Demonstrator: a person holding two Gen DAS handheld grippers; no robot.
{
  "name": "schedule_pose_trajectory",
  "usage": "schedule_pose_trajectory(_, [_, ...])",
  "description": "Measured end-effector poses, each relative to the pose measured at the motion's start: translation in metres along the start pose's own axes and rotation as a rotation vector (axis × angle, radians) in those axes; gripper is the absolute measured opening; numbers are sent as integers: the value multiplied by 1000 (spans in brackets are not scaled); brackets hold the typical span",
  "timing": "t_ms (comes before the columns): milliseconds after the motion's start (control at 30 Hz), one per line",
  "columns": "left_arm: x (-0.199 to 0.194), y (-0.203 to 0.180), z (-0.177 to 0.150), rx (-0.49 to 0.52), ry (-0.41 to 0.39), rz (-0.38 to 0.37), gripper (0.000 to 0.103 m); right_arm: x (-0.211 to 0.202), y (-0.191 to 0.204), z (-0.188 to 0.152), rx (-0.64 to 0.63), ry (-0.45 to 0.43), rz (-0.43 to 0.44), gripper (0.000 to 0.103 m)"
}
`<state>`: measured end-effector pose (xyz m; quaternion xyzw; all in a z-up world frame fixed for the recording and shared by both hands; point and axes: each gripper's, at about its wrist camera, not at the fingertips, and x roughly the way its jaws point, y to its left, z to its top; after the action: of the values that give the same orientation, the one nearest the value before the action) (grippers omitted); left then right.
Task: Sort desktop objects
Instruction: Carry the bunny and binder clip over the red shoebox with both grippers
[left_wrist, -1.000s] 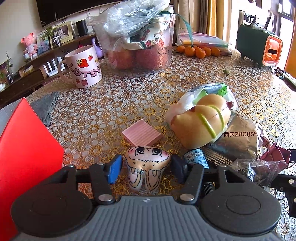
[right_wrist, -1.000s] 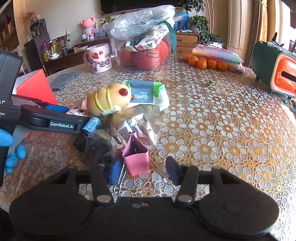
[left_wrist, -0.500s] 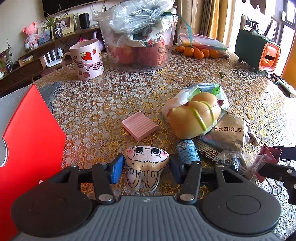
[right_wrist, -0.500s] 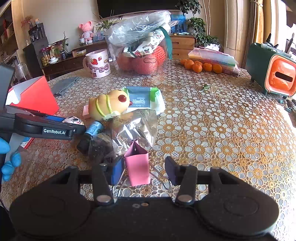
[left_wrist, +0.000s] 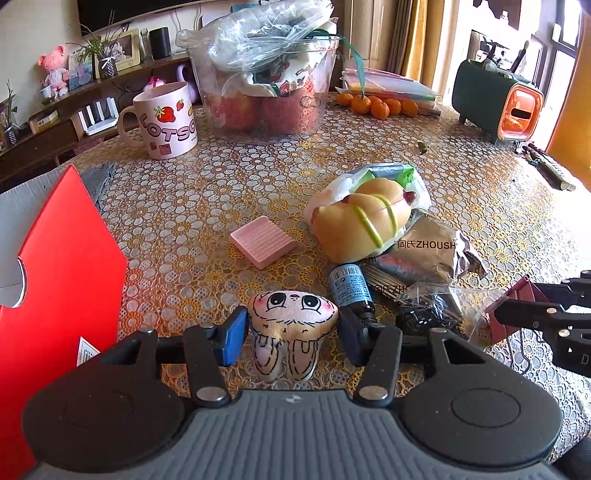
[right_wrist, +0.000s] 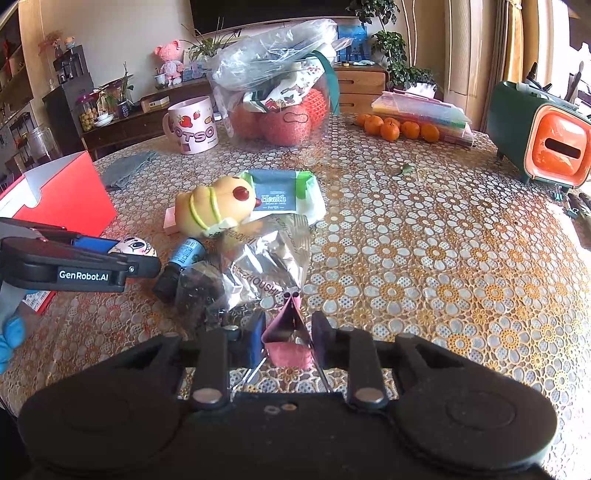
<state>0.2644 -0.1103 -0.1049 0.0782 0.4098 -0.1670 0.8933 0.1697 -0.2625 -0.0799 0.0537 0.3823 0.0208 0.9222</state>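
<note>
A small bunny-face toy (left_wrist: 291, 317) sits between my left gripper's (left_wrist: 292, 343) pads, which press on both sides of its head. In the right wrist view the same toy (right_wrist: 136, 246) shows just above the table. My right gripper's (right_wrist: 287, 341) jaws are closing on a pink binder clip (right_wrist: 286, 325) with its wire handles pointing back; both pads touch its sides. Loose on the table lie a pink ribbed block (left_wrist: 264, 242), a hot-dog toy (left_wrist: 364, 221), a blue-labelled bottle (left_wrist: 349, 288), a foil packet (left_wrist: 424, 251) and a tissue pack (right_wrist: 284, 197).
An open red box (left_wrist: 62, 277) stands at the left. A strawberry mug (left_wrist: 166, 118), a clear tub of fruit (left_wrist: 266, 81), oranges (left_wrist: 376, 105) and a green-and-orange appliance (left_wrist: 498, 103) line the far side. A clear bag of dark bits (left_wrist: 432, 310) lies by the bottle.
My right gripper's jaws have closed in onto the pink binder clip. My left gripper has drawn back and up slightly with the bunny toy still between its pads.
</note>
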Motion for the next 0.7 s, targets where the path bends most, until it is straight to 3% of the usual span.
schedule_pose_trajectory(467, [-39,-5,-7,2,-7,-55,51,-33,-1,6,-19,-35,-12,23])
schedule_pose_trajectory(700, [-68,-5,-5,14,-29,-70,51,-54,15,17,-61,-60,23,23])
